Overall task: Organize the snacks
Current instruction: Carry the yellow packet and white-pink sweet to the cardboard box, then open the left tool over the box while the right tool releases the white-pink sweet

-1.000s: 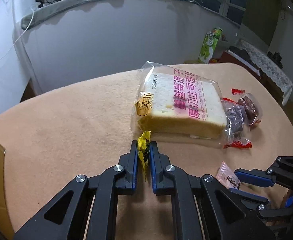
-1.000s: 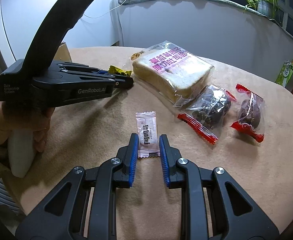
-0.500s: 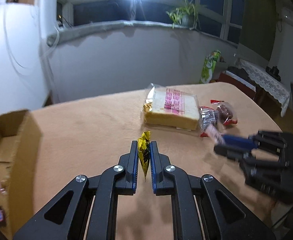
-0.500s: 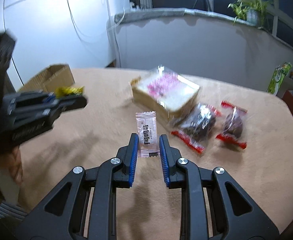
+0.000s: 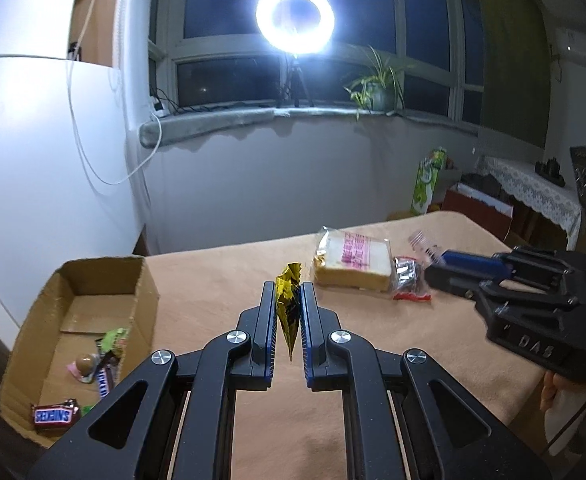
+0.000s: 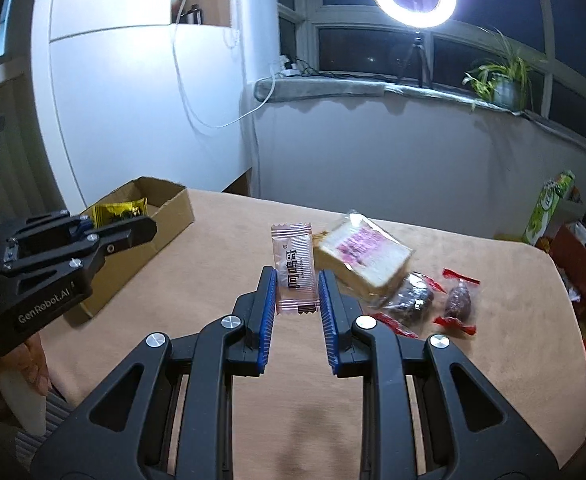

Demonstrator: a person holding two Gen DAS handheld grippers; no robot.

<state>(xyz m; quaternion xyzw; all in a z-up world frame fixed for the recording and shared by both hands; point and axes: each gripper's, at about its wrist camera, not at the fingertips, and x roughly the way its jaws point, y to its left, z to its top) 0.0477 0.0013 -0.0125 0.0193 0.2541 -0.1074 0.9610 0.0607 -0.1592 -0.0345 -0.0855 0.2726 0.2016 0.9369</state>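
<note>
Fingers on the left gripper [image 5: 287, 312] are pinching a yellow foil candy [image 5: 288, 300]; right gripper [image 6: 295, 296] is clamping a pink sachet [image 6: 293, 266]. Both are hanging mid-air short of the cardboard box [image 5: 141, 280], so either thin wrapper could be slipping out.

Home room at night, dark windows, potted plant [image 5: 377, 88] on sill, ring light [image 5: 295, 19], lace-covered side table [image 5: 533, 188], cloth-covered table [image 5: 221, 280]

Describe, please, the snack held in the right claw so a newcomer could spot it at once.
Start at the tan table and find the right claw raised above it. Between its blue pads is a small pink sachet, flat with crimped ends and dark printed characters, unlike the red-ended dark snacks lying nearby.
</note>
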